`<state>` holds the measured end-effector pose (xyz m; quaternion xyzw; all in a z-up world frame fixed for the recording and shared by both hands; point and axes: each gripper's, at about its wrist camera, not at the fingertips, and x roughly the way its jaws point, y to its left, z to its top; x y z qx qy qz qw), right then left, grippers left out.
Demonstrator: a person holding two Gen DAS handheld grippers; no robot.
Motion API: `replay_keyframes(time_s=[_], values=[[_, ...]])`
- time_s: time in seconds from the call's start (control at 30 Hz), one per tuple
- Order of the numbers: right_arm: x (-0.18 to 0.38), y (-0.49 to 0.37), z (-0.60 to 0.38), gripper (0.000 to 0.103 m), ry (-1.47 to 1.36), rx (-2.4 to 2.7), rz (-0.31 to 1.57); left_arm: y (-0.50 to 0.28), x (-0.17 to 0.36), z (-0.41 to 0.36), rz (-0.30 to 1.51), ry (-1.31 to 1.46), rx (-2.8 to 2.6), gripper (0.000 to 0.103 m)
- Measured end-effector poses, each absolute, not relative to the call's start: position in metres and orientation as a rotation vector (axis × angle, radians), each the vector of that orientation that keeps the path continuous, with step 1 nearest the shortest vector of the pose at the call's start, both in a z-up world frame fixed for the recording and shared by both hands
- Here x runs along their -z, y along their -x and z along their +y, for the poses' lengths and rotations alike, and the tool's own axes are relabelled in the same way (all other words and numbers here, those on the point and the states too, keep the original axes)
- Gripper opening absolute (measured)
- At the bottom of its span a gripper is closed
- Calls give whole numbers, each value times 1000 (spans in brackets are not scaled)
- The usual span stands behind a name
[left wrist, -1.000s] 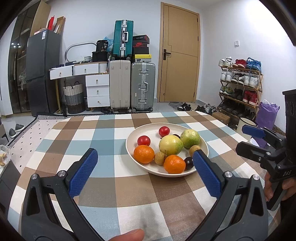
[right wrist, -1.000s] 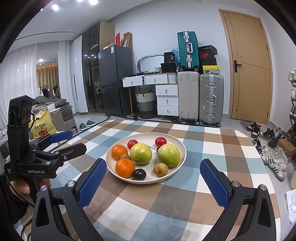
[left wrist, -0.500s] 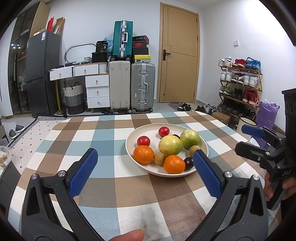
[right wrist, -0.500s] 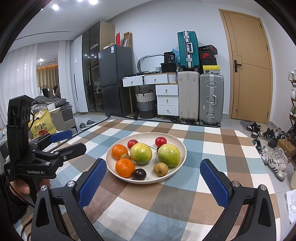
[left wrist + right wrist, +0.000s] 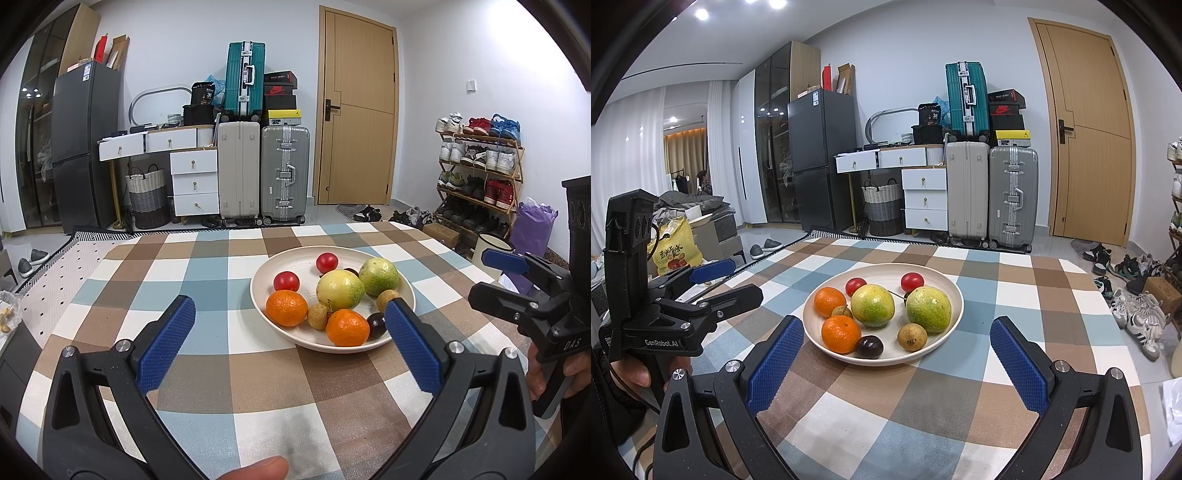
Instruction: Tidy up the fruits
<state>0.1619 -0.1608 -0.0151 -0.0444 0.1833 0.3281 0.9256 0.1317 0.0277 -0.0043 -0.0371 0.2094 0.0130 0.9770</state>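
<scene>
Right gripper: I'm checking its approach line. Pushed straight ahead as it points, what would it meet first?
Probably the plate's near rim, then the dark plum; the right gripper is open, depth uncertain.

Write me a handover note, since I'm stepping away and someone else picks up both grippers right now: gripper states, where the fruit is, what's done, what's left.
Left gripper: jaws open, empty, held above the checked tablecloth.
Right gripper: jaws open, empty, facing the plate.
All fruit sits in the round cream plate: two oranges, two green-yellow round fruits, two red tomatoes, two small tan fruits, and a dark purple fruit.
Done: nothing visibly sorted.
Left: every fruit; the pictures show no destination.
</scene>
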Motion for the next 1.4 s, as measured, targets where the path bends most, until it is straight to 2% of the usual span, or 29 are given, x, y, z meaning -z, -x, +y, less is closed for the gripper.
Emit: replay_keyframes(time_s=[1.4], values=[[15, -161, -160, 103, 93, -673, 375, -135, 4, 24, 412, 66, -18, 102]])
